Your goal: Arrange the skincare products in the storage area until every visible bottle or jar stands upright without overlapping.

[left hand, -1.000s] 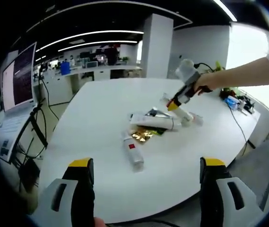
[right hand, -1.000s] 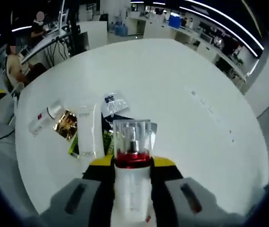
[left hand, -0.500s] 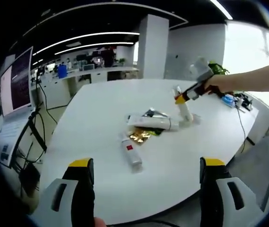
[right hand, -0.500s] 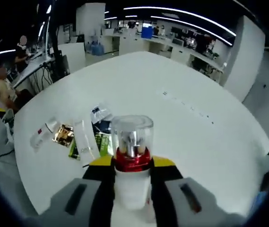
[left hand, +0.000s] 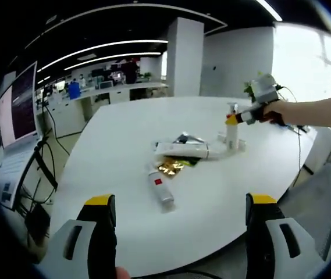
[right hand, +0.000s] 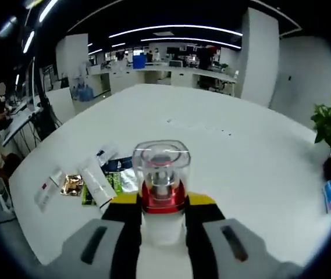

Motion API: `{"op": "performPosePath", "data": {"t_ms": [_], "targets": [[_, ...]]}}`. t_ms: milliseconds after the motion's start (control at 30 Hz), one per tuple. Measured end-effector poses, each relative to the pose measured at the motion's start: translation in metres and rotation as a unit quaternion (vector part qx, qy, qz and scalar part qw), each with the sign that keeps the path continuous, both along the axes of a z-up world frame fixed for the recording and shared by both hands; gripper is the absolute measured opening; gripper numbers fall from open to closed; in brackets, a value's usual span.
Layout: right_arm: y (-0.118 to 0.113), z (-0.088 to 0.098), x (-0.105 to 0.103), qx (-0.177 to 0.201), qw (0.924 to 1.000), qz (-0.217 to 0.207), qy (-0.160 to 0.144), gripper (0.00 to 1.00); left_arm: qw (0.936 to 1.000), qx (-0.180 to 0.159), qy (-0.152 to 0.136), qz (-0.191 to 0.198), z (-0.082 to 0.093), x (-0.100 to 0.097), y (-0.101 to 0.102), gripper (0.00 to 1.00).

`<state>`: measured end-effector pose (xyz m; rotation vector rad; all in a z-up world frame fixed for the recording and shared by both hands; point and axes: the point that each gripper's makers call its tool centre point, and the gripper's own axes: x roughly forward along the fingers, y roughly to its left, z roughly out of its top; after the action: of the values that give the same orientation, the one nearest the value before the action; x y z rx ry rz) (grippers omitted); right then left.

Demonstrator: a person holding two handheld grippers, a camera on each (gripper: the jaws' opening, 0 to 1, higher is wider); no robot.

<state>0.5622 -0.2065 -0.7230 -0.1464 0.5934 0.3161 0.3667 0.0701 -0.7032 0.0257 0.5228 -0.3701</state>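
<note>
Right gripper (right hand: 162, 212) fingers clamped on one upright pump bottle (right hand: 161, 186). Left gripper (left hand: 177, 224) fingers spread, holding nothing. On the tabletop (left hand: 124, 145): two tubes lying flat, a few sachets.

No text, brand or number is legible. The white tube (right hand: 97, 186), left of the right gripper's jaws, and the small bottle (left hand: 162, 190) ahead of the left gripper's jaws carry markings too small to read.
</note>
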Motion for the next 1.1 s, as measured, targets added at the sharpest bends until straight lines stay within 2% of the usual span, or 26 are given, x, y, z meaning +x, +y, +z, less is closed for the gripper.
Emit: {"op": "performPosePath", "data": {"t_ms": [533, 833, 1100], "targets": [[-0.012, -0.004, -0.016, 0.016, 0.9961, -0.073, -0.048, 0.28, 1.0, 0.004, 0.0, -0.001, -0.001, 0.0, 0.0, 0.9], [-0.014, -0.003, -0.019, 0.007, 0.9932, -0.097, -0.063, 0.28, 1.0, 0.005, 0.0, -0.003, -0.001, 0.0, 0.0, 0.9], [-0.029, -0.003, -0.027, 0.011, 0.9893, -0.13, -0.066, 0.28, 1.0, 0.006, 0.001, -0.005, -0.002, 0.0, -0.001, 0.9]]}}
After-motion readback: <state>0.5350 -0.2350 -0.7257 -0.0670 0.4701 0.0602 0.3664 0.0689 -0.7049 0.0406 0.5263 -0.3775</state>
